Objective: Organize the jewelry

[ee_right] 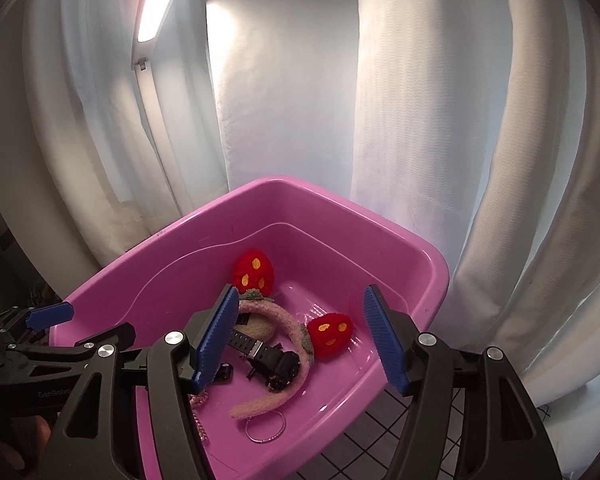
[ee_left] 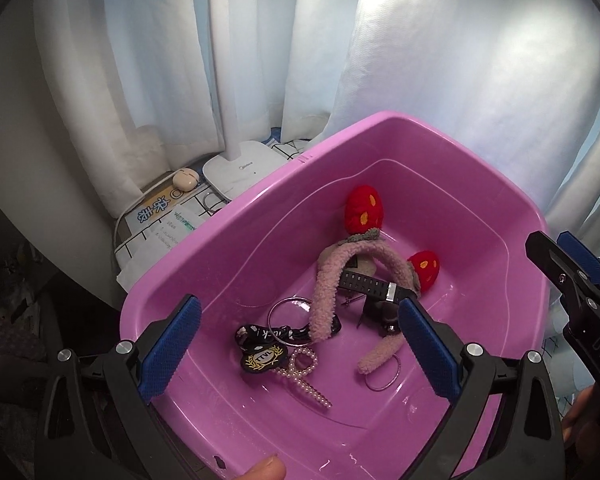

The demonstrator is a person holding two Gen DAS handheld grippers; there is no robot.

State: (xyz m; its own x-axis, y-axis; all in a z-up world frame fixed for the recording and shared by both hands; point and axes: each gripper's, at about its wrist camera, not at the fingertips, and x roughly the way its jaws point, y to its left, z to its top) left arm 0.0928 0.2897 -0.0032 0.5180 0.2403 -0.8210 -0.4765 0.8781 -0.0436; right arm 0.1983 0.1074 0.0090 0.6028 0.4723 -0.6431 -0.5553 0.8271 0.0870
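Both the left gripper (ee_left: 300,344) and right gripper (ee_right: 304,340) are held spread and empty over the pink tub (ee_left: 236,224). The watch (ee_right: 278,362) is half hidden by the headband (ee_left: 326,304) — the pearl clip (ee_left: 306,378) is seen clearly only from the left wrist.

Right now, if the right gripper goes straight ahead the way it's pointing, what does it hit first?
Most likely the black watch and the fuzzy pink headband lying across it in the pink tub. The right gripper is open and centred over them. Depth is hard to judge, so which one comes first is unclear.
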